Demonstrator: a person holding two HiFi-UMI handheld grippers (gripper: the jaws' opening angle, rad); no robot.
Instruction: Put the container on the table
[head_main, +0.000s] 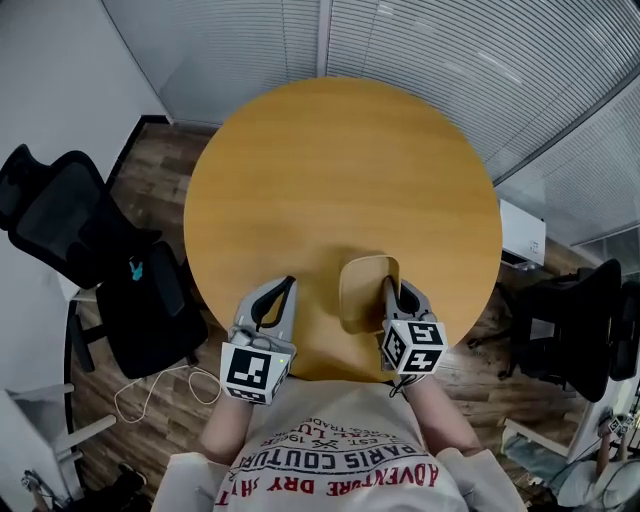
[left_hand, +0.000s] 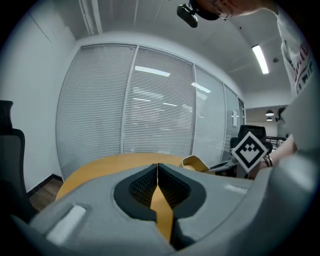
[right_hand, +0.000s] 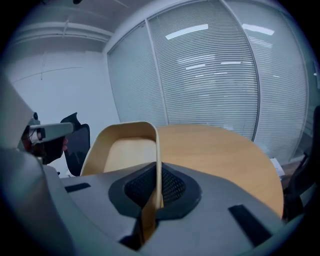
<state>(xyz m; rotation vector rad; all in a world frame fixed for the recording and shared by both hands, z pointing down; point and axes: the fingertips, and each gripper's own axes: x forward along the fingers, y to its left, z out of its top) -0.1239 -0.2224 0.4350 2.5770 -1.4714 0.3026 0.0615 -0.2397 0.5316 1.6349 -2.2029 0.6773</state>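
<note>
A shallow tan container (head_main: 364, 291) hangs over the near edge of the round wooden table (head_main: 340, 170). My right gripper (head_main: 389, 288) is shut on its right wall. In the right gripper view that thin wall (right_hand: 158, 150) runs straight down between the pads, and the container's hollow (right_hand: 125, 150) lies to the left. My left gripper (head_main: 289, 284) is over the table's near edge, to the left of the container and apart from it. Its jaws are shut with nothing between them (left_hand: 157, 167). From the left gripper view the container (left_hand: 196, 162) shows to the right.
Black office chairs stand left of the table (head_main: 60, 215) (head_main: 150, 310) and another at the right (head_main: 585, 330). A white cable (head_main: 150, 385) lies on the wooden floor. A glass wall with blinds (head_main: 450, 50) runs behind the table.
</note>
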